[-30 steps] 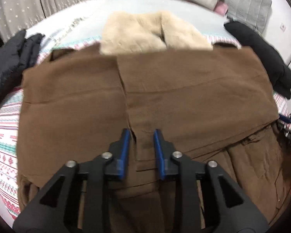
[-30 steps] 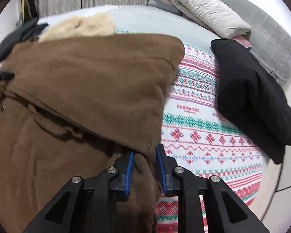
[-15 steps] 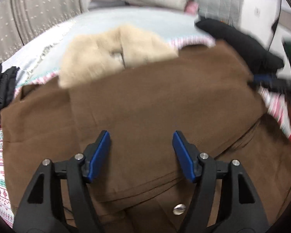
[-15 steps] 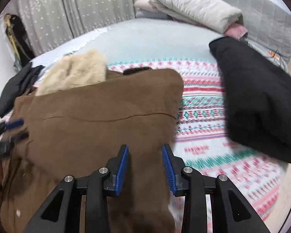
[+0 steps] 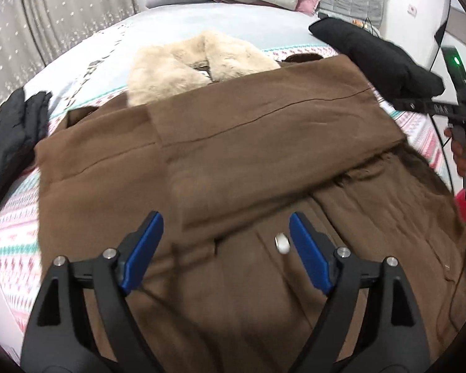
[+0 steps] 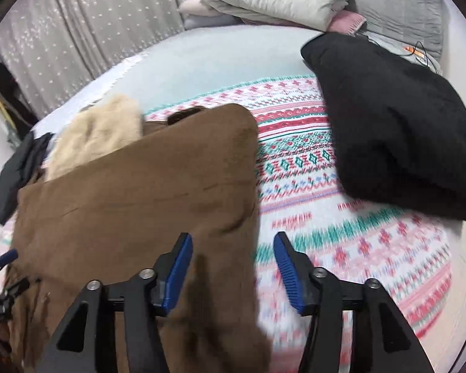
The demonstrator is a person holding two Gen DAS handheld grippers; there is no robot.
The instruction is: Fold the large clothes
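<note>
On patterned bedspread (image 6: 341,217), brown coat (image 5: 233,161) lies with both sleeves folded across chest, fur collar (image 5: 198,62) beyond. Left gripper (image 5: 225,245) spread wide, empty, above coat. Right gripper (image 6: 233,267) spread wide over coat's edge. Risk: loose sleeves slide apart during next fold.

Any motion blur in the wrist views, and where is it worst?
Right wrist: patterned bedspread smeared near the open right tool; far pillows sharper. Left wrist: mild blur on the brown coat; fisheye bends both views' edges.
</note>
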